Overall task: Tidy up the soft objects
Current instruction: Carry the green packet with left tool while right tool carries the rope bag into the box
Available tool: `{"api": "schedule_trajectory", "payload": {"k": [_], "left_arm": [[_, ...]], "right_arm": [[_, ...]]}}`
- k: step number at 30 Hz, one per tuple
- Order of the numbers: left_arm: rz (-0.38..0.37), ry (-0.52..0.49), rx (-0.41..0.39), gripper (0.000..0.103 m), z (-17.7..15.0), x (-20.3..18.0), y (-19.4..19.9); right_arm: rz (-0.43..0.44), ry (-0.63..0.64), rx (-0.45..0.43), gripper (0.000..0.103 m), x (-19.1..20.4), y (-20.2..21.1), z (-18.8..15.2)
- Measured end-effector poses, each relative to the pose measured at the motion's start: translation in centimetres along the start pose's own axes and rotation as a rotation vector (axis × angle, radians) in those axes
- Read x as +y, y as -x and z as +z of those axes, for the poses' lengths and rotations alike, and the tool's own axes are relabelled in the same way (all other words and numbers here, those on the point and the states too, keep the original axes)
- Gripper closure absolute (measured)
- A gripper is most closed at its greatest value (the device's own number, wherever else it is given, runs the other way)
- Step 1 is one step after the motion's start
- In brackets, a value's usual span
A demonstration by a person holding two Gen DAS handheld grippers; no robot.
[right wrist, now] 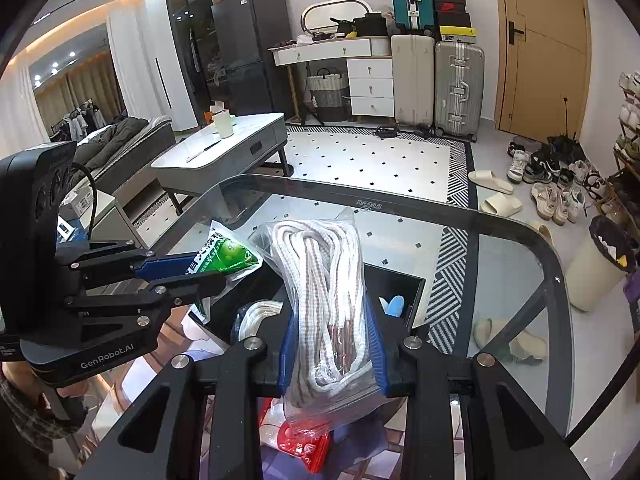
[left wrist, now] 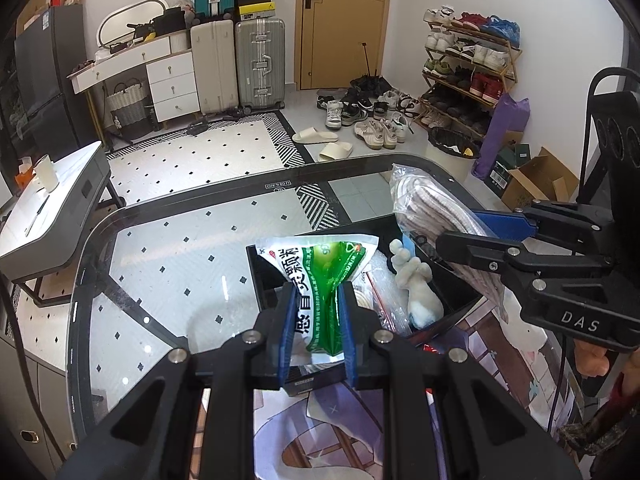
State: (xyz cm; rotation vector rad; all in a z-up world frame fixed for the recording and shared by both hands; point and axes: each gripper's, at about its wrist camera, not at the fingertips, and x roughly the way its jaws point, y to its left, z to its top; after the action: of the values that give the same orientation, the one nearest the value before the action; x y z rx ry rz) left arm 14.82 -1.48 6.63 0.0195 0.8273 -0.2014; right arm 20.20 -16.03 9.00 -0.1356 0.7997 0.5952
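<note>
Left gripper point(left wrist: 318, 320) has its blue pads point(left wrist: 289, 336) pinched tight on the waist of a green-and-white packet point(left wrist: 324, 280) — squeezed so hard the foil fans out above the jaws. Right gripper point(right wrist: 331, 344) is clamped on a clear zip bag of white rope point(right wrist: 320, 280), jaws closed around its lower half, the coils standing tall and the bag's bottom hanging loose beneath. Both loads hover over the black box point(left wrist: 456, 300) on the glass table point(left wrist: 168, 248); a pale plush toy point(left wrist: 416, 288) and crinkly plastic already sit inside it.

The job now looks like dropping these in — so lower first, release low. The rope bag is floppy and top-heavy: bring it down until it rests on the box's contents before opening, or it may tip over the rim. The two grippers are close together, so go one at a time. The packet is light and slick; let it slide in beside the toy.
</note>
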Motion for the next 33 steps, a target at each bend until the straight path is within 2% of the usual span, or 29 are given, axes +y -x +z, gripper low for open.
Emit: {"api": "schedule_trajectory", "payload": {"k": [16, 33], "left_arm": [[-0.038, 0.018, 0.034, 0.085, 0.8, 0.0, -3.8], [-0.046, 0.006, 0.105, 0.085, -1.1, -0.2, -6.3]], "right_arm": [[0.020, -0.039, 0.041, 0.072, -0.7, -4.4, 0.9], [0.019, -0.012, 0.109, 0.072, -0.5, -8.1, -0.5]]}}
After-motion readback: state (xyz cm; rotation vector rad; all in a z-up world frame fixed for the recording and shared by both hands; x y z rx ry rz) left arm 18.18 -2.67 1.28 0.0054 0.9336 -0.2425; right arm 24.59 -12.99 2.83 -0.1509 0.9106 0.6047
